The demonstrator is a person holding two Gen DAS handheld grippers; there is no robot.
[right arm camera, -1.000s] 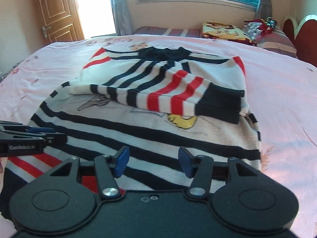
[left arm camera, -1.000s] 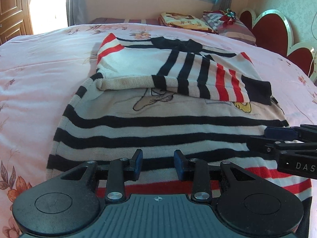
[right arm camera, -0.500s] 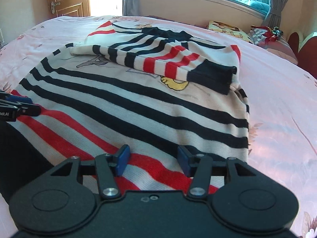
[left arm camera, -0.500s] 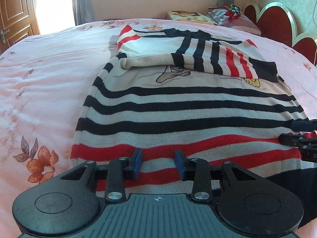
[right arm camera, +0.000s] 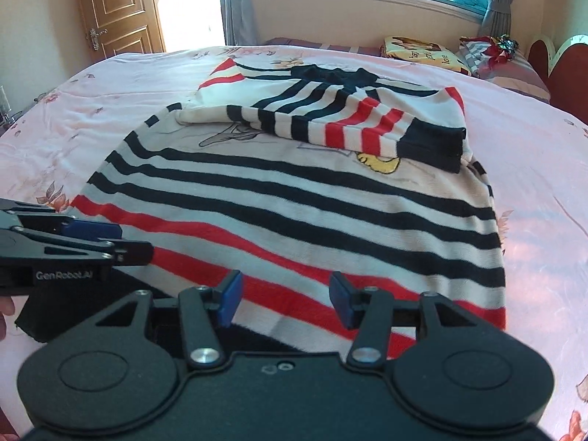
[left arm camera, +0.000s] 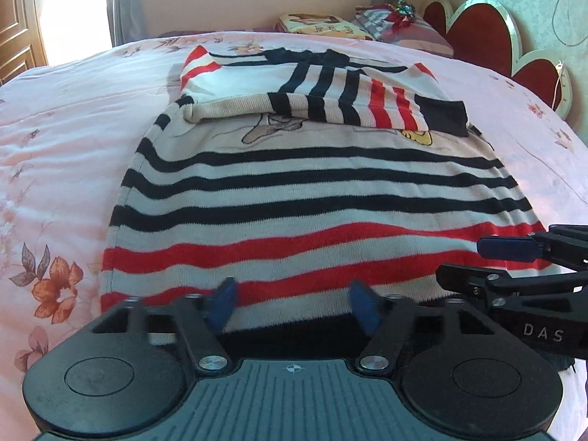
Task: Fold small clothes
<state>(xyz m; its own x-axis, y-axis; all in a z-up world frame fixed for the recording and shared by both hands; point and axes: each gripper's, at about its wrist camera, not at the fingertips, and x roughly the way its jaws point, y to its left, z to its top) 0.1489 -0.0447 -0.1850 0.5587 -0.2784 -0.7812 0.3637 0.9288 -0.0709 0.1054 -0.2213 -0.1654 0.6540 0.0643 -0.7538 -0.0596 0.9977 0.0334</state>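
A cream sweater with black and red stripes and a black hem lies flat on the pink bed, both sleeves folded across its chest. The folded sleeve ends in a black cuff. My left gripper hovers over the near hem; its blue pads are blurred and the jaws are opening, with only the flat cloth beneath them. My right gripper stands open over the hem further right, nothing pinched. Each gripper shows in the other's view: right gripper, left gripper.
The pink floral bedspread stretches around the sweater. Pillows lie at the bed's far end by a red heart-shaped headboard. A window with curtains and a wooden door stand behind. A hand's edge shows low on the left.
Both grippers have drawn back along the sweater from its middle to the near hem. The left jaws have spread much wider; the right jaws keep their gap.
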